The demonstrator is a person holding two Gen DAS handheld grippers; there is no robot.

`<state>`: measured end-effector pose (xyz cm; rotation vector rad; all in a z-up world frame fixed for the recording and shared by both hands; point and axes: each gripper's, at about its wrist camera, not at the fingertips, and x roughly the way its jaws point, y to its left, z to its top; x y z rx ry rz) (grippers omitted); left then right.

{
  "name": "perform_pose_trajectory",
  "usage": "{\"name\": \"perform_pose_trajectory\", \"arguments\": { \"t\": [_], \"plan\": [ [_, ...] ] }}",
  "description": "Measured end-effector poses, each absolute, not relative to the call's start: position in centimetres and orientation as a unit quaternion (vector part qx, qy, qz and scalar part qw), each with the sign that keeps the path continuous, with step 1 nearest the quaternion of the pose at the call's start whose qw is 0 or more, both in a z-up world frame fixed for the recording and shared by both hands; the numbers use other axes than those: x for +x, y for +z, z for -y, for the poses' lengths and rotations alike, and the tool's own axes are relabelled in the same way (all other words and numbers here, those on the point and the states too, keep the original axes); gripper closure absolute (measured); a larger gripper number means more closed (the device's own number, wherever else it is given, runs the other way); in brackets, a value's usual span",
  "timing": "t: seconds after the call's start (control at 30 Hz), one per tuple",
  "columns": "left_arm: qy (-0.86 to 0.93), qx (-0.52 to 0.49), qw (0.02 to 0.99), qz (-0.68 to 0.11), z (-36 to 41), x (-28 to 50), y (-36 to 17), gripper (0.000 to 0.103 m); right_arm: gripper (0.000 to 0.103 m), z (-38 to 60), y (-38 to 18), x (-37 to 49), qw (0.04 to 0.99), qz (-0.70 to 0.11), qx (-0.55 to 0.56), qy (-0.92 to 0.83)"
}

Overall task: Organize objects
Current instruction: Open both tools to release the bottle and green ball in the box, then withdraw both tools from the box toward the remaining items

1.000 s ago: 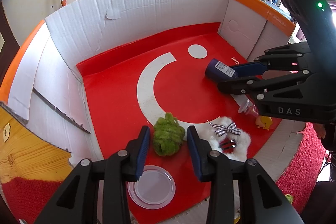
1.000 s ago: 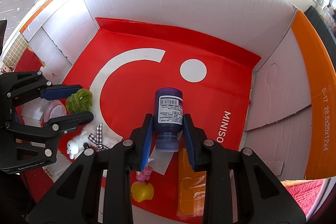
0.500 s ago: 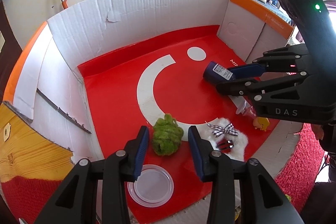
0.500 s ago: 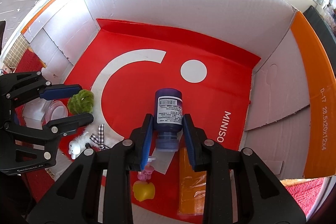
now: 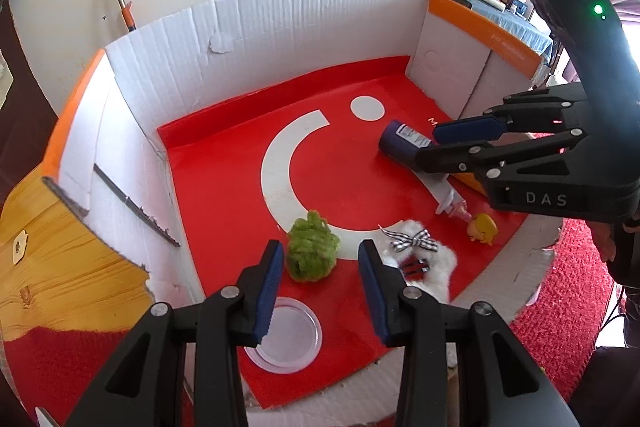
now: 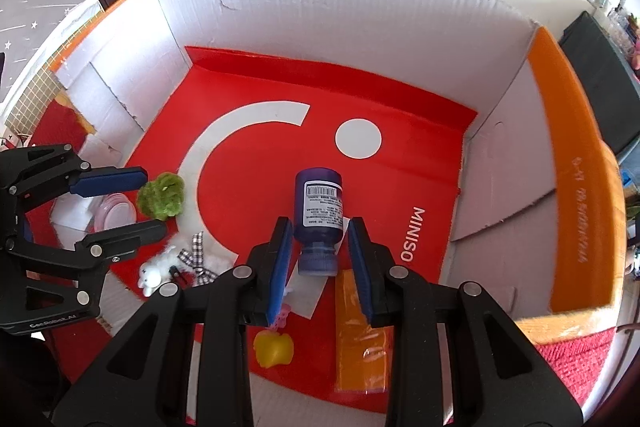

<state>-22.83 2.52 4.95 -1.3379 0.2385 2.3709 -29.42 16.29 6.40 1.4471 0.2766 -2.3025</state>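
A green fuzzy ball (image 5: pixel 313 251) lies on the red mat (image 5: pixel 224 187) inside a white cardboard box; it also shows in the right wrist view (image 6: pixel 162 196). My left gripper (image 5: pixel 320 267) is open, just above and short of it. A dark blue bottle (image 6: pixel 319 214) lies on its side, cap toward me. My right gripper (image 6: pixel 320 251) is open with its pads either side of the bottle's neck, not pressing. In the left wrist view the bottle (image 5: pixel 402 143) lies under the right gripper (image 5: pixel 444 143).
A white plush with a checked bow (image 5: pixel 416 255), a clear plastic lid (image 5: pixel 286 335), a yellow toy (image 6: pixel 274 347), an orange packet (image 6: pixel 360 331) and a small white tube (image 5: pixel 446 195) lie near the box's front. Box walls (image 6: pixel 360 27) stand on three sides.
Both grippers have drawn back and up a little from the green ball and the bottle. The objects have stayed where they were.
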Motion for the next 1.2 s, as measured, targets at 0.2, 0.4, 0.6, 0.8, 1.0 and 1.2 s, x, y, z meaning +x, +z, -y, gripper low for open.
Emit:
{"name": "perform_pose_trajectory", "arguments": {
  "t": [0.2, 0.4, 0.6, 0.8, 1.0, 1.2],
  "plan": [
    [0.857, -0.468, 0.201, -0.082, -2.4, -21.4, 6.0, 0.062, 0.075, -16.5, 8.4, -27.4, 0.203, -0.098, 0.501, -0.836],
    [0.869, -0.449, 0.195, -0.07, -1.7, -19.2, 7.2, 0.055, 0.075, -16.3, 10.6, -24.9, 0.208, -0.092, 0.475, -0.85],
    [0.882, -0.428, 0.187, -0.058, -0.9, -16.5, 8.4, 0.052, 0.039, -15.7, 12.7, -21.1, 0.209, -0.094, 0.427, -0.875],
    [0.895, -0.406, 0.178, -0.044, -0.4, -13.4, 8.8, 0.037, 0.038, -16.8, 14.1, -17.0, 0.211, -0.077, 0.394, -0.891],
    [0.908, -0.382, 0.166, -0.037, -0.3, -10.4, 8.8, 0.026, 0.033, -17.9, 13.9, -13.6, 0.209, -0.053, 0.374, -0.902],
    [0.915, -0.374, 0.151, -0.014, 0.1, -8.6, 8.2, 0.019, 0.026, -18.8, 12.9, -11.1, 0.199, -0.038, 0.361, -0.91]
  ]
}}
